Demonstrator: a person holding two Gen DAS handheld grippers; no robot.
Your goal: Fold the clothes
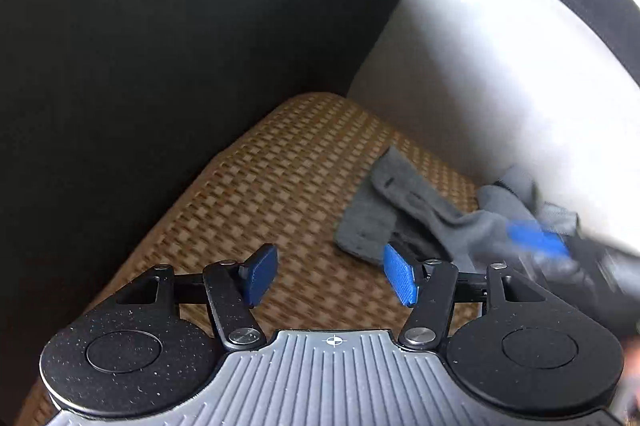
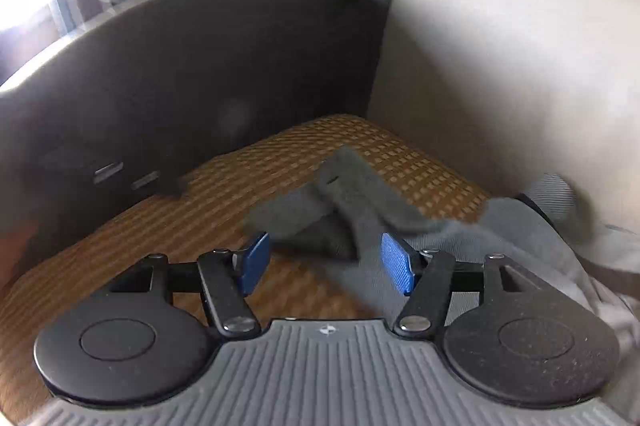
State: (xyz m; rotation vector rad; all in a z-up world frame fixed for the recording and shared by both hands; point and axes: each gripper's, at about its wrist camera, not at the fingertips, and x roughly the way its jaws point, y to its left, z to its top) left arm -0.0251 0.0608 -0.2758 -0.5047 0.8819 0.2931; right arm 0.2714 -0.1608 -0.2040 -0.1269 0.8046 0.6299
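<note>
A crumpled grey garment lies on a brown woven mat covering a sofa seat. My left gripper is open above the bare mat, with the garment just right of its right pad and nothing between the fingers. My right gripper shows as a blur over the garment's right part in the left wrist view. In the right wrist view, the right gripper is open just above the garment, with cloth showing between and beyond its pads. The pads do not press on it.
A dark sofa back rises behind the mat and a pale cushion stands at the right. A dark object with light tags lies at the mat's left edge. A striped grey piece sits by the cushion.
</note>
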